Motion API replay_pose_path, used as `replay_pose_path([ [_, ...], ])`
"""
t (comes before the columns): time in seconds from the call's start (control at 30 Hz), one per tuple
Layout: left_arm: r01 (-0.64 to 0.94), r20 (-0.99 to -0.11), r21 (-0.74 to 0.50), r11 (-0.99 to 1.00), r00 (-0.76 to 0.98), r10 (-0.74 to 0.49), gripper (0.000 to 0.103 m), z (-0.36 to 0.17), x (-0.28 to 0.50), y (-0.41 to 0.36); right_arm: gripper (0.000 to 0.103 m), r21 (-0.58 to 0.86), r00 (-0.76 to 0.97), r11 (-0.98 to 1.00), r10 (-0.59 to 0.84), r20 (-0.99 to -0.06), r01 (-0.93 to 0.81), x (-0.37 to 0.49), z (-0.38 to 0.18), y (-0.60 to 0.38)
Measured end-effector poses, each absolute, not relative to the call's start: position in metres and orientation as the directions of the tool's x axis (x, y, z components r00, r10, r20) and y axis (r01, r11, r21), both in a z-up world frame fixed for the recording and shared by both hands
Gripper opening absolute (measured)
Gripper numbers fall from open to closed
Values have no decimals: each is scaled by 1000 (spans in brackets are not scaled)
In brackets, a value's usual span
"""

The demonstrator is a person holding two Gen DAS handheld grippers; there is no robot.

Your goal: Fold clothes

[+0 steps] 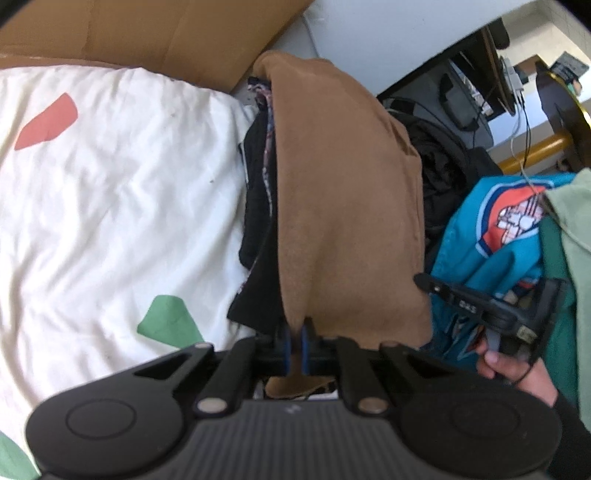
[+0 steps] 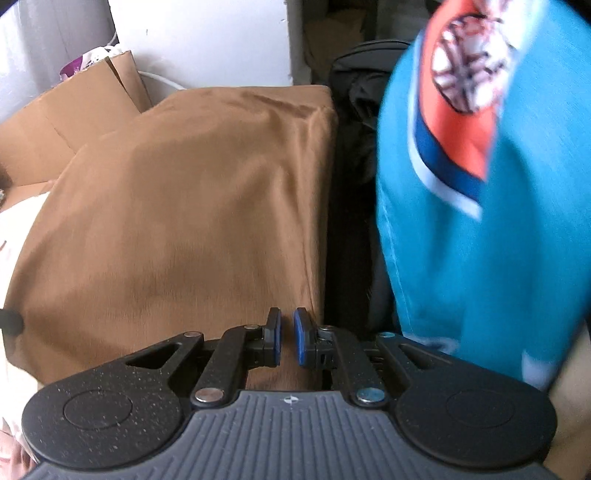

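A brown garment (image 1: pixel 343 206) hangs draped over a pile of dark clothes (image 1: pixel 258 221). My left gripper (image 1: pixel 294 328) is shut on its near edge, and the cloth passes between the blue pads (image 1: pixel 284 343). In the right wrist view the same brown garment (image 2: pixel 184 206) fills the left and middle. My right gripper (image 2: pixel 287 317) hovers over its right edge with a narrow gap between the pads and nothing in it. In the left wrist view the right gripper (image 1: pixel 421 278) sits at the brown cloth's right side, carried by a hand (image 1: pixel 517 369).
A teal jersey with an orange and white emblem (image 1: pixel 491 258) (image 2: pixel 480 258) lies on the right, blurred in the right wrist view. A white duvet with coloured patches (image 1: pixel 110 203) spreads left. Cardboard (image 1: pixel 166 29) (image 2: pixel 55 122) stands behind. A black bag (image 1: pixel 443 166) and pale green cloth (image 1: pixel 576 221) crowd the right.
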State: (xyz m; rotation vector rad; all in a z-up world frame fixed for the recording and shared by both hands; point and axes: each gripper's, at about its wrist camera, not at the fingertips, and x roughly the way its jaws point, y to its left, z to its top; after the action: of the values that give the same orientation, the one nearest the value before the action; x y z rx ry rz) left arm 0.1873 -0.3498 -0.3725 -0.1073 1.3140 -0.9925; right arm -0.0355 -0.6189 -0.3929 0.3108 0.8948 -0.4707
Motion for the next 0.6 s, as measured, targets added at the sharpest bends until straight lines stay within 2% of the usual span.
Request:
replay_pose_path([
  [0.13,540,-758,-576,614,-72,-648,9,-377,186,-348,14,38,511,857,-271,-816,514,-50,-395,-607],
  [0.27,549,-784,-545,634,-66,-617,19,-379,184,-349,15,36,491,841,-280,-825,540,-65,-393,-603],
  [0.33,545,-795,-538,644,-73,-603,20,-382,182,-347,16,61,498,823,-281,-821,565,-71,-388,-604],
  [0.37,541,-794,-540,644,-74,-604,20,-383,181,-346,18,79,508,815,-279,-815,575,-73,-384,-604],
  [0.43,536,-793,-541,648,-70,-605,20,-385,179,-346,36,74,516,806,-302,-802,588,-76,-378,-600],
  [0.5,530,-794,-543,652,-69,-604,17,-387,178,-346,38,73,524,798,-320,-790,598,-74,-375,-599],
  [0.53,526,-793,-543,654,-67,-605,11,-387,178,-346,38,83,527,794,-316,-789,602,-73,-375,-598],
  [0.6,527,-801,-530,664,-56,-596,4,-388,178,-344,38,93,527,790,-311,-791,606,-71,-378,-597],
])
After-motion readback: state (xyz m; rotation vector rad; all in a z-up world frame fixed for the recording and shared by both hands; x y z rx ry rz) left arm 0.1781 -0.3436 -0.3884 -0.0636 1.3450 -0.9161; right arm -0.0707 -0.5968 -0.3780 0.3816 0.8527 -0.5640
